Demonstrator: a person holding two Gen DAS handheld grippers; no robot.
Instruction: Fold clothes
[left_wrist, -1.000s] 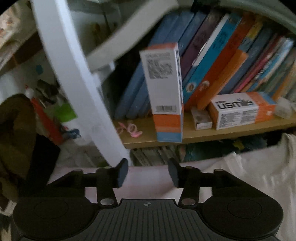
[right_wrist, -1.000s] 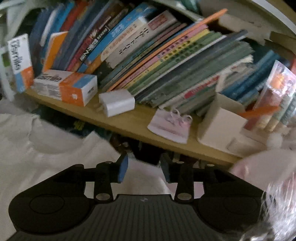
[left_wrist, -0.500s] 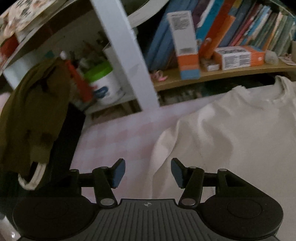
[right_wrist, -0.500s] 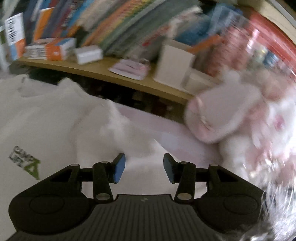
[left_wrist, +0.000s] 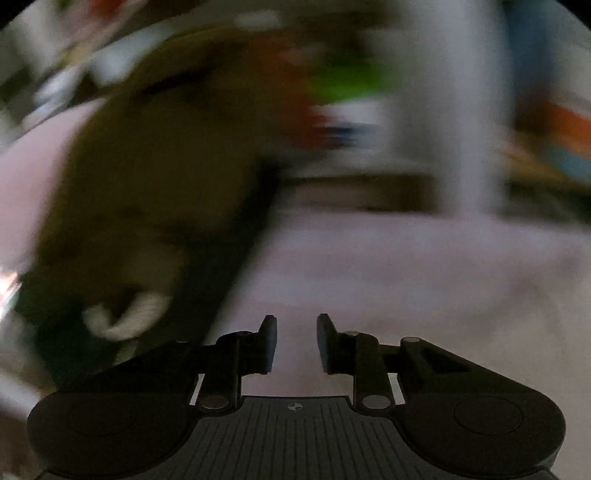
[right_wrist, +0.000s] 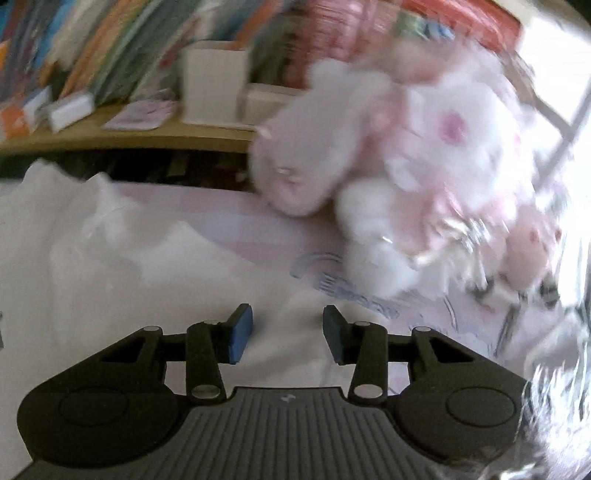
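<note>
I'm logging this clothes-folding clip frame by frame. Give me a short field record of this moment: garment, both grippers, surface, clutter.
garment: white T-shirt, spread out, unfolded
right gripper: over the shirt's edge, jaws closing, nothing pinched yet
left gripper: over the pink bedsheet, jaws closing, nothing between them
clutter right: pink plush toy on the sheet beside the shirt
clutter left: olive-brown cloth, blurred
background: bookshelf

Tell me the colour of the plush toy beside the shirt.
Pale pink and white plush toy, fluffy; the right wrist view shows it best, though blurred.
</note>
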